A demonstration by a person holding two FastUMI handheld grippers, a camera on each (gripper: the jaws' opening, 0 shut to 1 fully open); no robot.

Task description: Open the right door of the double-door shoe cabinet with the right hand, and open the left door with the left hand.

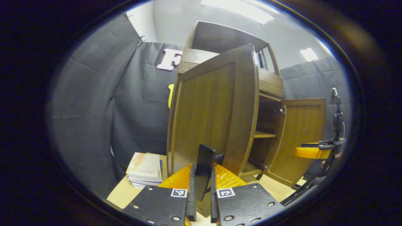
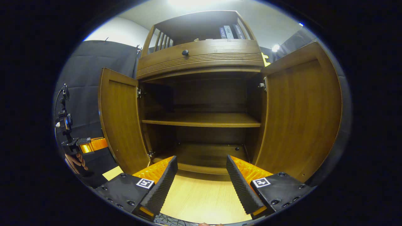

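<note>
The brown wooden shoe cabinet (image 2: 201, 59) stands with both doors swung wide. In the left gripper view the left door (image 1: 207, 116) is close in front of me. My left gripper (image 1: 202, 171) is shut on that door's dark handle (image 1: 204, 157). The right door (image 1: 303, 135) hangs open beyond it. In the right gripper view my right gripper (image 2: 201, 160) is open and holds nothing. It faces the cabinet's bare shelf (image 2: 201, 121), between the left door (image 2: 122, 125) and the right door (image 2: 301, 113). The left gripper (image 2: 89, 144), held by a hand (image 2: 75, 161), sits outside the left door.
A stack of books (image 1: 146, 169) lies on the light wooden table (image 2: 201, 197) left of the cabinet. A drawer with a dark knob (image 2: 185, 52) sits above the doors, and more books (image 2: 229, 31) stand on the top shelf. The right gripper (image 1: 315, 152) shows at the far right.
</note>
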